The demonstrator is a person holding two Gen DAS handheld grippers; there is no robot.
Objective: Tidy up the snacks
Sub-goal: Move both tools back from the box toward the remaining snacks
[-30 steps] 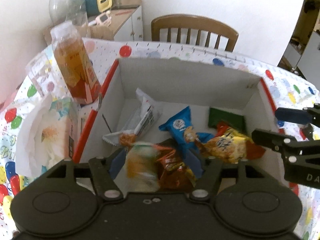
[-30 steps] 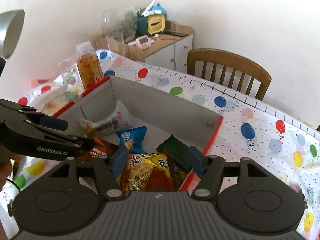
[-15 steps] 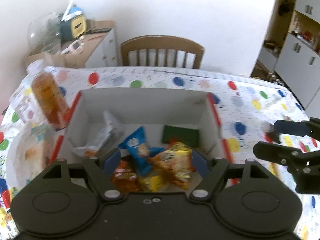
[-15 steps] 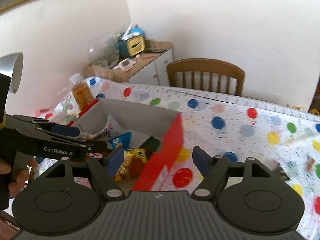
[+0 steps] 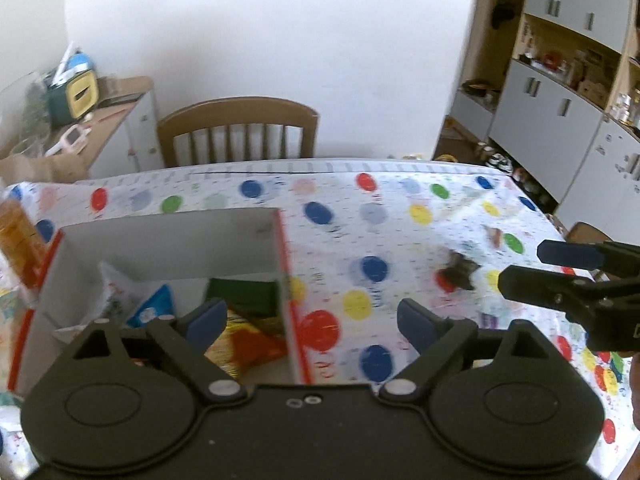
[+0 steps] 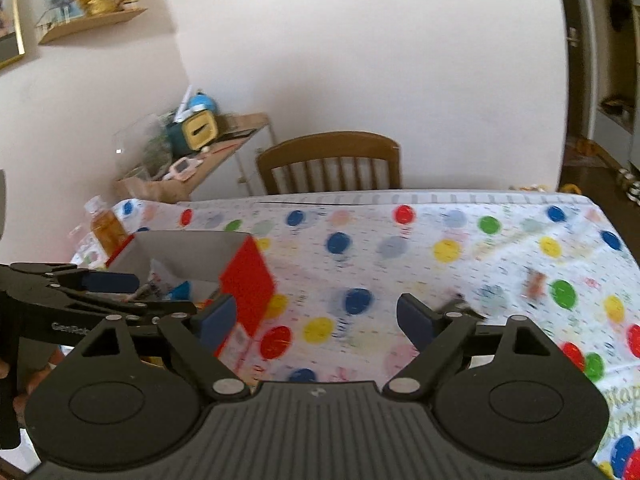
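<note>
A red-and-white cardboard box (image 5: 176,246) sits at the table's left and holds several snack packets, among them a blue one (image 5: 154,308), a green one (image 5: 244,294) and a yellow-red one (image 5: 248,346). The box also shows in the right wrist view (image 6: 246,280). Two small dark snack pieces lie loose on the balloon-print cloth, one (image 5: 460,272) mid-right and one (image 5: 494,236) beyond it. My left gripper (image 5: 312,322) is open and empty over the box's right wall. My right gripper (image 6: 316,316) is open and empty above the cloth, near a loose piece (image 6: 460,304).
A wooden chair (image 5: 238,132) stands behind the table. An orange drink bottle (image 6: 107,226) and a tissue pack stand left of the box. A cluttered side cabinet (image 5: 80,120) is at back left, kitchen cupboards (image 5: 560,100) at right. The table's right edge is near.
Both grippers have lifted away from the box and swung right, toward the open cloth. The packets they were over now lie in the box. Both stay open.
</note>
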